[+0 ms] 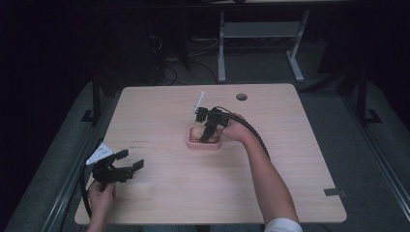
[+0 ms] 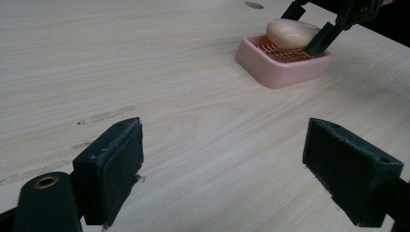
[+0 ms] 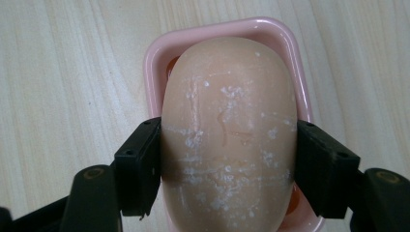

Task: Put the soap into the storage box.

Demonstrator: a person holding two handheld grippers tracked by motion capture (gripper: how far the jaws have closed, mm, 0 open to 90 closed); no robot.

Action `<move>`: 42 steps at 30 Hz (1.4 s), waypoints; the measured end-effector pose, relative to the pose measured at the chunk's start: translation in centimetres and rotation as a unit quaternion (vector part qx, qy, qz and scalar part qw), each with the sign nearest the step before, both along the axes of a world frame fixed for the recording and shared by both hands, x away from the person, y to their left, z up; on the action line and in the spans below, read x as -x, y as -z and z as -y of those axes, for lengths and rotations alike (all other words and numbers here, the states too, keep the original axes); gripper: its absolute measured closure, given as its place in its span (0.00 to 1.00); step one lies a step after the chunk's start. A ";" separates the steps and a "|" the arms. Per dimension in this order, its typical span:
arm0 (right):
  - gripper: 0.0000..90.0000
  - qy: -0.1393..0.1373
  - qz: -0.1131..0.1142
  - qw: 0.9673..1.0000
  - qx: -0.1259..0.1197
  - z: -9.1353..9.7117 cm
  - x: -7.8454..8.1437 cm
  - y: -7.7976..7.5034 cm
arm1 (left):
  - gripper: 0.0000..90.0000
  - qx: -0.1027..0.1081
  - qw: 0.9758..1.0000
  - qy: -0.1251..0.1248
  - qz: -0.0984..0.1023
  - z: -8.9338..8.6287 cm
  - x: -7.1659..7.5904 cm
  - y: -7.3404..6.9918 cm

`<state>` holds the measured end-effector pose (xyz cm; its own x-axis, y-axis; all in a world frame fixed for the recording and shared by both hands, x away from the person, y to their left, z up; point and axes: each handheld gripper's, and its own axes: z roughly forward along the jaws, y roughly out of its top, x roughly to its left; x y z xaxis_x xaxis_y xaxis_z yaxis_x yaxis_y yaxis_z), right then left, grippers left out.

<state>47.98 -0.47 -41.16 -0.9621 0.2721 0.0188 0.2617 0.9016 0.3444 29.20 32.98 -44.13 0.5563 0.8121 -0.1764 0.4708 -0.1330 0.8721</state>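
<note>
A tan oval soap bar with white scuff marks is clamped between the pads of my right gripper, just over the pink soap dish. From above, the right gripper points down into the dish at the table's middle. In the left gripper view the soap rests at the dish's ribbed top with the right gripper's fingers on it. My left gripper hovers open over the near left of the table, nothing between its pads.
The light wooden table has a round cable hole at the back. A metal desk frame and cables stand on the dark floor beyond.
</note>
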 end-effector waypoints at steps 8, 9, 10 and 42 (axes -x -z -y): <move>0.35 0.001 -0.003 1.000 0.004 0.0 -0.2 0.3 | 0.16 0.003 1.000 -0.001 0.000 0.0 0.0 0.0; 0.35 0.001 -0.002 1.000 0.005 0.0 -0.2 0.3 | 0.16 0.003 1.000 -0.001 0.000 0.0 0.0 0.0; 0.35 0.001 -0.002 1.000 0.005 0.0 -0.2 0.3 | 0.16 0.003 1.000 -0.002 0.000 0.0 0.0 0.0; 0.38 0.004 0.008 1.000 -0.018 0.2 -0.2 -0.5 | 0.16 0.001 1.000 0.000 0.001 0.0 0.0 -0.1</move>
